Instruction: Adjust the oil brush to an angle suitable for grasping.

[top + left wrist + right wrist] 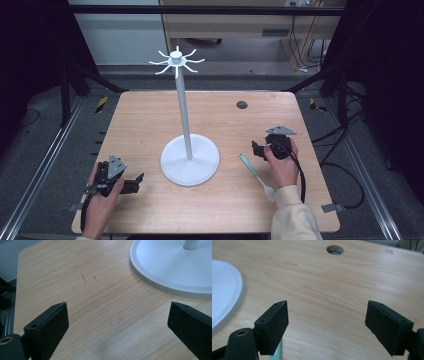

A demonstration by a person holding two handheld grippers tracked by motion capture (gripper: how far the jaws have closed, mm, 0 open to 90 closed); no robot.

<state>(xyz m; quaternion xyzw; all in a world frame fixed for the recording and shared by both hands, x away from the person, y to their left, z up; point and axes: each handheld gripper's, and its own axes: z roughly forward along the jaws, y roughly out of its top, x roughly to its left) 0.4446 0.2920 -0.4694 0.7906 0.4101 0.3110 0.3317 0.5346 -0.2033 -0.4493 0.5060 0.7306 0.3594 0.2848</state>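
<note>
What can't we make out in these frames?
- Fork: its tines in the high view are too small to tell apart.
- Fork in the right gripper view: a pale green sliver, cut by the bottom edge beside one jaw.
- Stand: cut off by the left gripper view's top edge.

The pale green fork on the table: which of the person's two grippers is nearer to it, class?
Right. The right gripper hovers open beside the fork, near its handle end. The left gripper sits open across the white stand base, far from the fork.
</note>
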